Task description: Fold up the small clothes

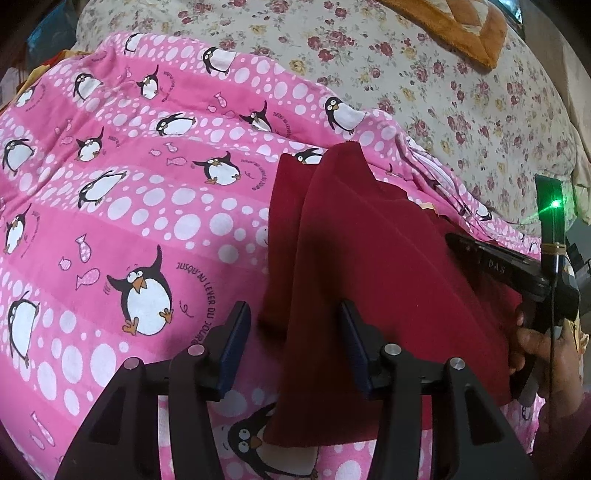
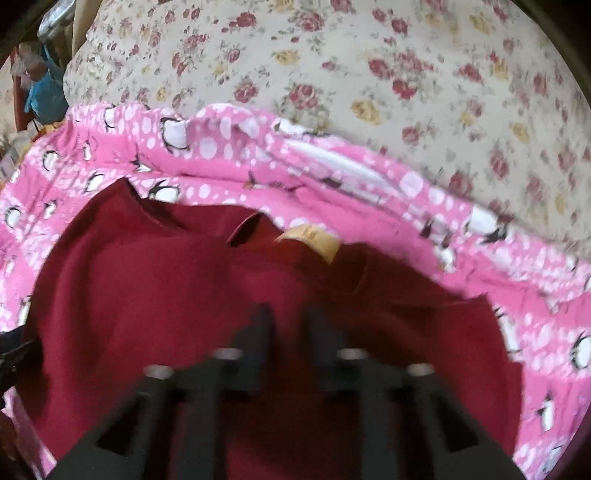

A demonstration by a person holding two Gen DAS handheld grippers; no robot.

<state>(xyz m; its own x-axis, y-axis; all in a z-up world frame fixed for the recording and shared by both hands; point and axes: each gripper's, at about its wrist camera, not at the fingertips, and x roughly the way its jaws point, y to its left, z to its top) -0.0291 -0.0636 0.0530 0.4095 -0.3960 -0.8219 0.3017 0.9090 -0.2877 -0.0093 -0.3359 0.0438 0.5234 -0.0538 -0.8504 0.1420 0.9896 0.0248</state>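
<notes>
A dark red garment (image 1: 373, 266) lies partly folded on a pink penguin-print blanket (image 1: 140, 192). My left gripper (image 1: 293, 314) is open, its jaws wide apart over the garment's left edge, holding nothing. My right gripper (image 1: 491, 269) lies low on the garment's right side in the left wrist view, held by a hand. In the blurred right wrist view the right gripper (image 2: 286, 317) hangs over the red garment (image 2: 184, 295), jaws a small gap apart, nothing between them. A tan label (image 2: 314, 240) shows at the garment's far edge.
The pink blanket (image 2: 332, 177) lies on a cream floral bedcover (image 1: 443, 92), which also fills the far side of the right wrist view (image 2: 369, 74). An orange cushion (image 1: 465, 29) sits at the far right. Clutter stands beyond the bed's left edge (image 2: 40, 92).
</notes>
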